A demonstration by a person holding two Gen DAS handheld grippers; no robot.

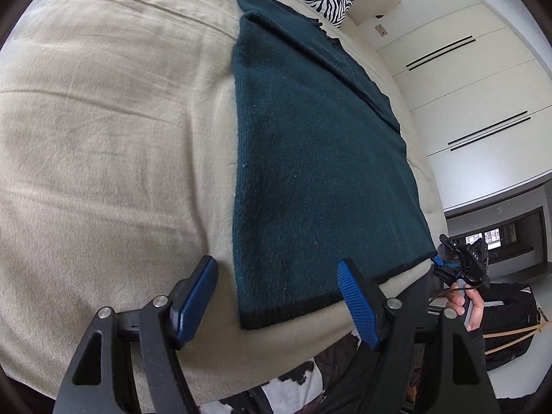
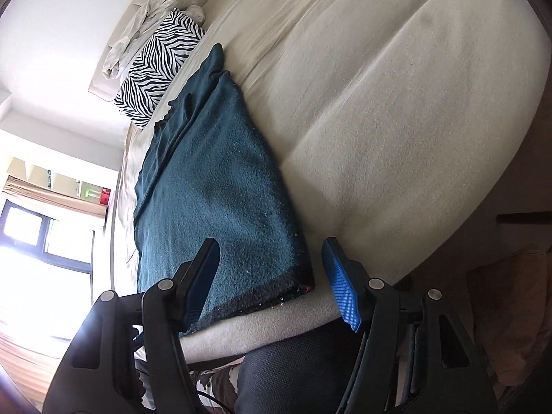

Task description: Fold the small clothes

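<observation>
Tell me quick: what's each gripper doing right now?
Left gripper: open, holding nothing, poised over the near hem of the green garment.
Right gripper: open, holding nothing, at its other near corner.

The only lettering in either view is white print on the black body of the right tool (image 1: 474, 258), seen from the left wrist. It is too small and blurred to read. Nothing else carries any text, label or number.
</observation>
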